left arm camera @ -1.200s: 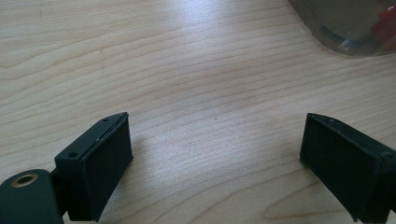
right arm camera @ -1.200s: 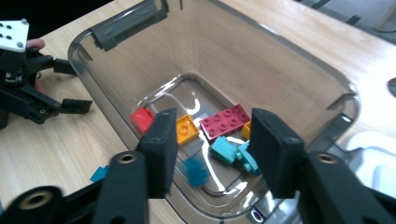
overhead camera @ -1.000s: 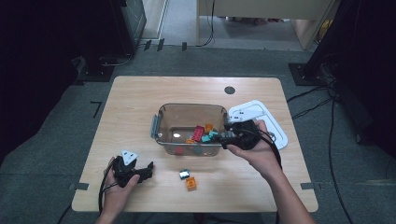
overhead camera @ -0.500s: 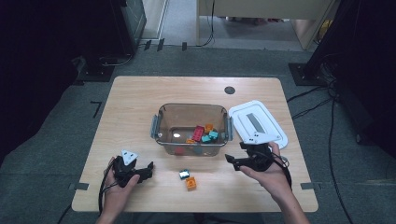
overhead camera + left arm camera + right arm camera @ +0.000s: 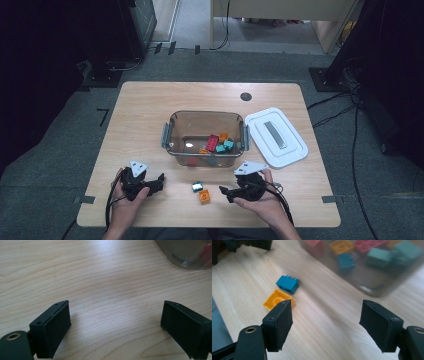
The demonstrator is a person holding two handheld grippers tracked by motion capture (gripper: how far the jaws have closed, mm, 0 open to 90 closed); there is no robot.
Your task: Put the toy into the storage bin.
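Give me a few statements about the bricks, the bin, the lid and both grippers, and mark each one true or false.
1. The orange brick lies on the table, outside the clear bin. True.
2. The white lid is snapped onto the bin. False: it lies on the table beside the bin.
3. The right gripper grips the teal brick. False: its jaws are open with nothing between them.
4. The left gripper is open over bare wood. True.
5. The bin holds no bricks. False: several lie inside.

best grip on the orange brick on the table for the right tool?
Judging from the views: take the orange brick across two opposite flat side walls, coming from above. It lies flat and low, with the teal brick close behind it, so span the walls that face away from that one. The right tool is open.
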